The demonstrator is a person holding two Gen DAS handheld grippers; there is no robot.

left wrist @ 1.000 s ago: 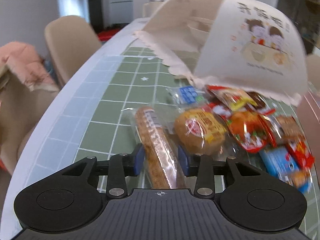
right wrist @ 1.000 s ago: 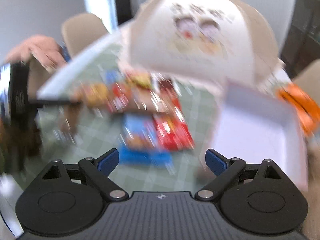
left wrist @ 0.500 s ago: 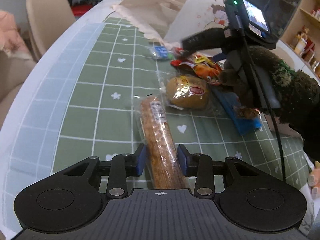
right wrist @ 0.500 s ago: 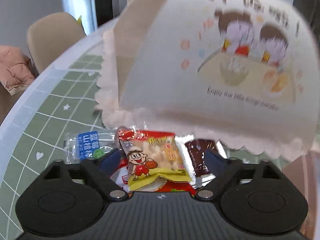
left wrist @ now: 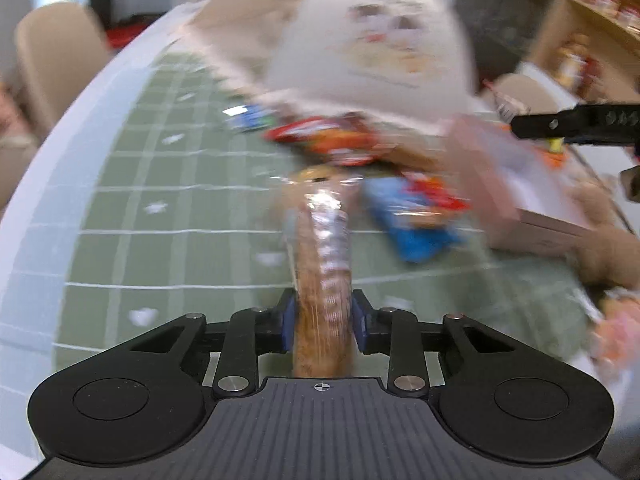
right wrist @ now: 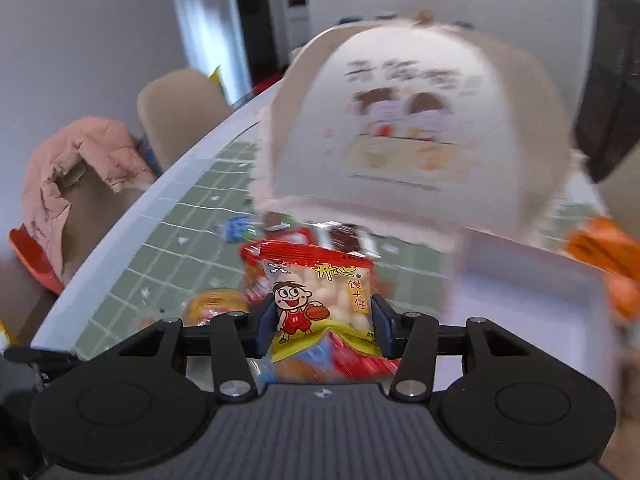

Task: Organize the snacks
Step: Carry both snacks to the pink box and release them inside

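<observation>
Left tongs: my left gripper (left wrist: 323, 316) has just been closing and its blue pads now press both sides of the long biscuit roll (left wrist: 322, 256), so it grips it.
Biscuit roll: it sticks out forward between my fingers, wrapped in clear plastic.
Right tongs: my right gripper (right wrist: 322, 326) has just been closing too; the pads squeeze the small snack packet (right wrist: 320, 300) with a cartoon boy.
Snack pile (left wrist: 400, 184): ahead of the left tongs, on the green checked tablecloth (left wrist: 160, 208), just beyond the roll's tip.
White box (right wrist: 528, 304): to the right of the right tongs, open.
Food cover (right wrist: 416, 128): white dome behind the pile, blurred.
</observation>
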